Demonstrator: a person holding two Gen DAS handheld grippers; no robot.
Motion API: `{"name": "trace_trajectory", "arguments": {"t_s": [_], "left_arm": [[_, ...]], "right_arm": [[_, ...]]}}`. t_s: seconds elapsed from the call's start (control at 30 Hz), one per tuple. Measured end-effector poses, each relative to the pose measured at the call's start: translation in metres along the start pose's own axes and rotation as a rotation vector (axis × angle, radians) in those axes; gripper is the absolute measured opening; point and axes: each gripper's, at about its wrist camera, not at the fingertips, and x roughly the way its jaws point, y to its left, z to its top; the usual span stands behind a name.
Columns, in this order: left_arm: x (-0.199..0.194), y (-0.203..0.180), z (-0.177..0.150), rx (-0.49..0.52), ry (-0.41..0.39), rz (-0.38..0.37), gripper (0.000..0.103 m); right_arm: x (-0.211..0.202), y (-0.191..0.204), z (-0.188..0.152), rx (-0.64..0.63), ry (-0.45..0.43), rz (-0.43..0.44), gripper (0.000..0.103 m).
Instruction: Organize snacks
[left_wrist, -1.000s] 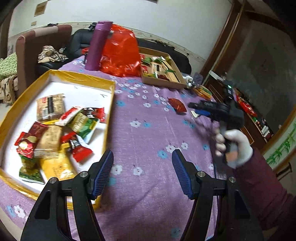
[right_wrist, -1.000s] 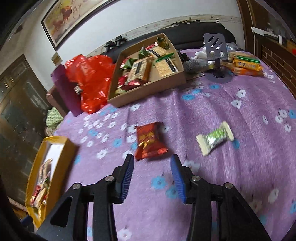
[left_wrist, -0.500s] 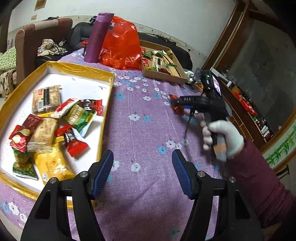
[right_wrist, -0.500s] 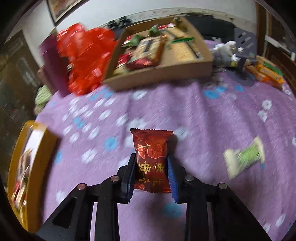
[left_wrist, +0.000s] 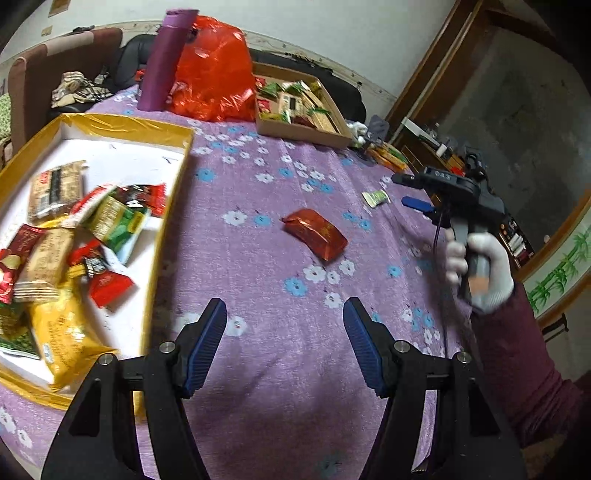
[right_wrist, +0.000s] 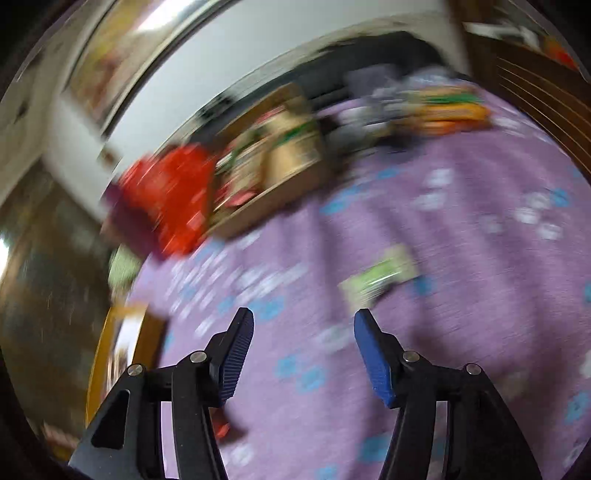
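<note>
A red snack packet (left_wrist: 316, 233) lies on the purple flowered tablecloth (left_wrist: 258, 258), between the gold-rimmed white tray (left_wrist: 110, 125) holding several snacks and my right gripper (left_wrist: 415, 192). My left gripper (left_wrist: 284, 332) is open and empty above the cloth near the tray's right edge. In the blurred right wrist view my right gripper (right_wrist: 303, 332) is open and empty; a green snack packet (right_wrist: 380, 277) lies just ahead of it. The green packet also shows in the left wrist view (left_wrist: 376, 198).
A cardboard box of snacks (left_wrist: 299, 107), a red plastic bag (left_wrist: 214, 81) and a purple bottle (left_wrist: 164, 61) stand at the table's far side. More packets (left_wrist: 388, 155) lie at the far right edge. A sofa (left_wrist: 55, 81) stands behind the table.
My right gripper held the red packet half a second ago; now it is open and the packet lies on the cloth nearer the tray. The right gripper has pulled back, moving fast.
</note>
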Motion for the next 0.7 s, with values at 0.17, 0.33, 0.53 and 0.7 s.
{"name": "trace_trajectory", "arguments": {"t_s": [0.17,0.33,0.53,0.7], "left_arm": [[0.007,-0.012,-0.001,0.022,0.031,-0.013,0.065],[0.010,-0.019,-0.004,0.034,0.049,0.000,0.065],[0.016,-0.025,-0.003,0.038,0.061,-0.007,0.065],[0.035,-0.033,0.006,0.012,0.117,-0.080,0.065]], "right_arm": [[0.026,-0.029,0.009,0.091,0.038,-0.074,0.060],[0.063,-0.021,0.021,0.058,0.028,-0.204,0.060],[0.072,-0.006,0.021,-0.055,0.038,-0.271,0.024],[0.053,-0.004,0.006,-0.068,0.049,-0.175,0.021]]}}
